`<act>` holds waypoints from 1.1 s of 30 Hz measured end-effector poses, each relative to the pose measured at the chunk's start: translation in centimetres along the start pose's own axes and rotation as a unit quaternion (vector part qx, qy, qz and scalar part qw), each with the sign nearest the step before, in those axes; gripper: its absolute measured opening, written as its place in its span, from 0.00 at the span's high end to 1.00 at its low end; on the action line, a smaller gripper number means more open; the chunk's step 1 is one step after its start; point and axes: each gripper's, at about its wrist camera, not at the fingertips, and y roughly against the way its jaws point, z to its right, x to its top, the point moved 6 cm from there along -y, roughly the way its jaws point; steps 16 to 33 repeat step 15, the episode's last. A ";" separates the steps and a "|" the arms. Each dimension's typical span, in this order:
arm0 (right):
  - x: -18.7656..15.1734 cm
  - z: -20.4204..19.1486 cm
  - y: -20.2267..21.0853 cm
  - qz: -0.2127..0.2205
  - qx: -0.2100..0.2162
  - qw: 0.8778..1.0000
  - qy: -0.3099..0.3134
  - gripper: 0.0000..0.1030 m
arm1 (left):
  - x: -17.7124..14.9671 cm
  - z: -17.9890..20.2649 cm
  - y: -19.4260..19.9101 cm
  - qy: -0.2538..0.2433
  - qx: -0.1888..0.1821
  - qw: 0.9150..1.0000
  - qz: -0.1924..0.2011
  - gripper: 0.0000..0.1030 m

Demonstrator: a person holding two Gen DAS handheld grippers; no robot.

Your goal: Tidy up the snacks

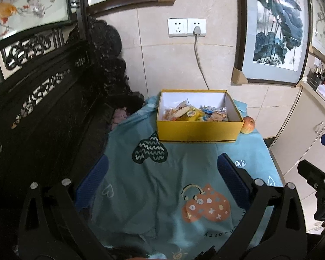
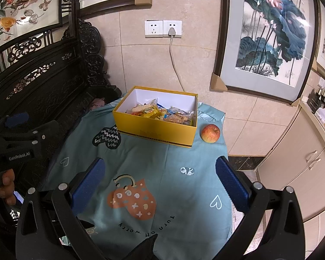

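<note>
A yellow box (image 1: 198, 130) (image 2: 156, 130) with a white inside stands at the far end of the table and holds several wrapped snacks (image 1: 195, 113) (image 2: 160, 112). A red-yellow apple (image 1: 248, 125) (image 2: 210, 133) rests on the cloth just right of the box. My left gripper (image 1: 162, 173) hovers open over the near cloth, well short of the box, with nothing between its blue pads. My right gripper (image 2: 160, 175) is also open and empty, at a similar distance. The left gripper's body (image 2: 17, 143) and a hand on it show at the left edge of the right wrist view.
A teal tablecloth (image 1: 162, 184) (image 2: 166, 162) with cartoon prints covers the small table. A dark carved wooden bench (image 1: 43, 108) (image 2: 43, 75) stands to the left. Behind are a tiled wall, a plugged socket (image 1: 196, 29) (image 2: 172, 30) and framed paintings. White cabinets (image 2: 303, 162) stand on the right.
</note>
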 end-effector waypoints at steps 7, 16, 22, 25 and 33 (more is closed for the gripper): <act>-0.1 0.0 0.1 0.000 0.000 1.000 -0.001 0.01 | 0.0 0.2 0.2 -0.004 -0.003 1.000 0.001 0.02; -0.4 -0.2 0.7 0.002 -0.005 1.000 -0.004 0.01 | 0.1 0.1 0.0 -0.001 -0.005 1.000 -0.001 0.02; -0.4 -0.2 0.7 0.002 -0.005 1.000 -0.004 0.01 | 0.1 0.1 0.0 -0.001 -0.005 1.000 -0.001 0.02; -0.4 -0.2 0.7 0.002 -0.005 1.000 -0.004 0.01 | 0.1 0.1 0.0 -0.001 -0.005 1.000 -0.001 0.02; -0.4 -0.2 0.7 0.002 -0.005 1.000 -0.004 0.01 | 0.1 0.1 0.0 -0.001 -0.005 1.000 -0.001 0.02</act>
